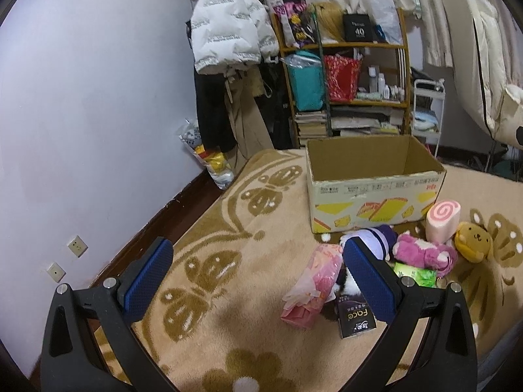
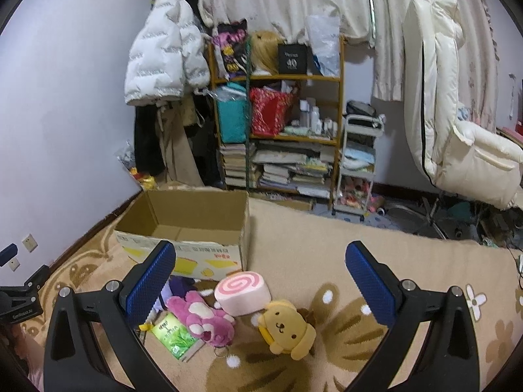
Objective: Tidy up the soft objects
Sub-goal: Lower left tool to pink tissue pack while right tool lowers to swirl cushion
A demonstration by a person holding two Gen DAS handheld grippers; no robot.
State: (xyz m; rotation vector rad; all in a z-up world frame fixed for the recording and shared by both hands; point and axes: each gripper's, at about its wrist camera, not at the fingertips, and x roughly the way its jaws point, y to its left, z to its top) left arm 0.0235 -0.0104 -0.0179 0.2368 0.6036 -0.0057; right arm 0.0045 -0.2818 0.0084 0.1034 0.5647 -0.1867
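An open, empty cardboard box (image 1: 376,192) (image 2: 183,228) stands on the beige rug. In front of it lie a pink swirl-roll plush (image 1: 442,220) (image 2: 243,292), a yellow dog plush (image 1: 474,241) (image 2: 287,328), a pink bear plush (image 1: 421,253) (image 2: 202,318), a purple and white plush (image 1: 376,240), a pink wrapped bundle (image 1: 313,284), a green packet (image 1: 415,274) (image 2: 176,334) and a dark "Face" packet (image 1: 354,317). My left gripper (image 1: 258,274) is open and empty, above the rug left of the pile. My right gripper (image 2: 261,277) is open and empty, above the swirl roll and dog.
A wooden shelf (image 2: 278,124) with bags and books stands behind the box, coats (image 2: 163,52) hang to its left, a white cart (image 2: 356,163) and a cream recliner (image 2: 457,124) are at right. The lilac wall (image 1: 81,114) borders the rug on the left.
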